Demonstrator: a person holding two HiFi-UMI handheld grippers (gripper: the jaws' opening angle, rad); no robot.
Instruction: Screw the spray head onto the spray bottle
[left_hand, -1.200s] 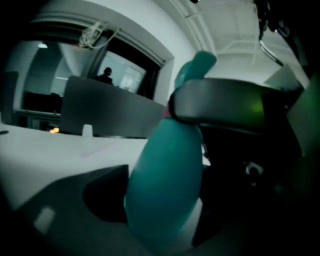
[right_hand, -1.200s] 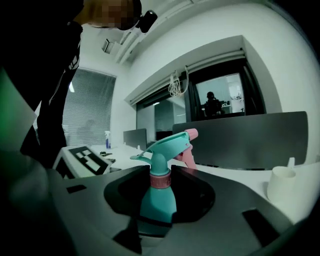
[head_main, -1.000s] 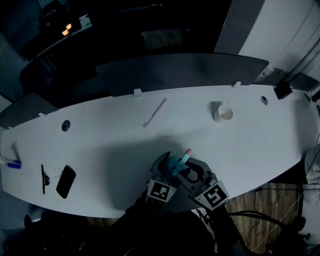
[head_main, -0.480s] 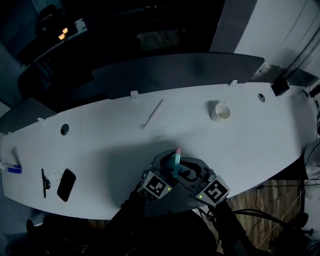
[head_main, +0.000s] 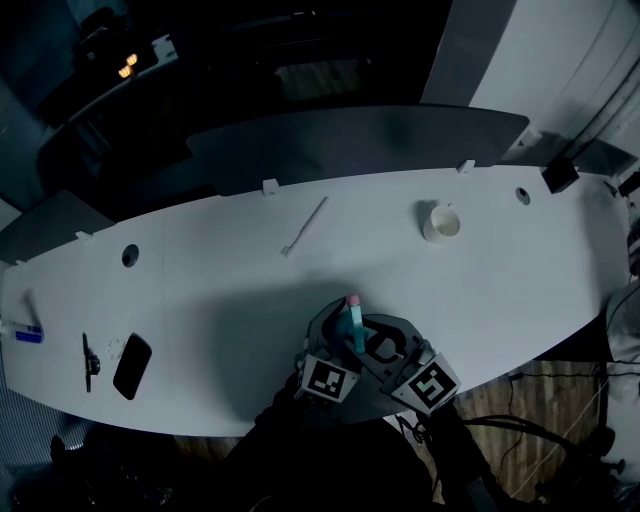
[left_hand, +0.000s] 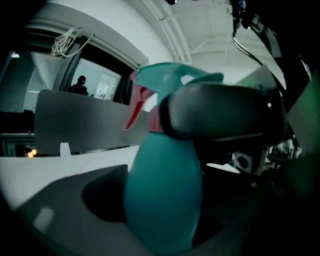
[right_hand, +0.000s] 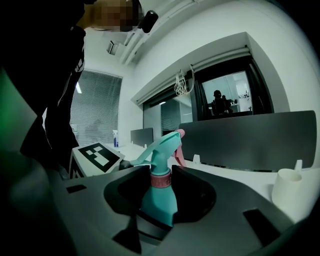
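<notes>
A teal spray bottle (head_main: 355, 330) with a teal spray head (right_hand: 162, 147), pink nozzle and pink collar is held up over the front edge of the white table (head_main: 520, 290). My left gripper (head_main: 335, 338) is shut on the bottle's rounded body (left_hand: 162, 195), which fills the left gripper view. My right gripper (head_main: 376, 346) closes round the neck at the spray head; one of its dark fingers (left_hand: 225, 117) wraps the collar there. In the right gripper view the bottle (right_hand: 161, 200) stands between the jaws, and the left gripper's marker cube (right_hand: 95, 155) sits close on the left.
A white paper cup (head_main: 444, 224) stands at the back right of the table and shows as the cup (right_hand: 287, 187) in the right gripper view. A thin white stick (head_main: 306, 227) lies mid-table. A black phone (head_main: 132, 364) and small items lie at far left. A grey partition runs behind.
The spray head leaned right a second ago and now points straight up the picture. The left gripper's marker cube has shifted slightly. Both grippers stay on the bottle at the table's front edge.
</notes>
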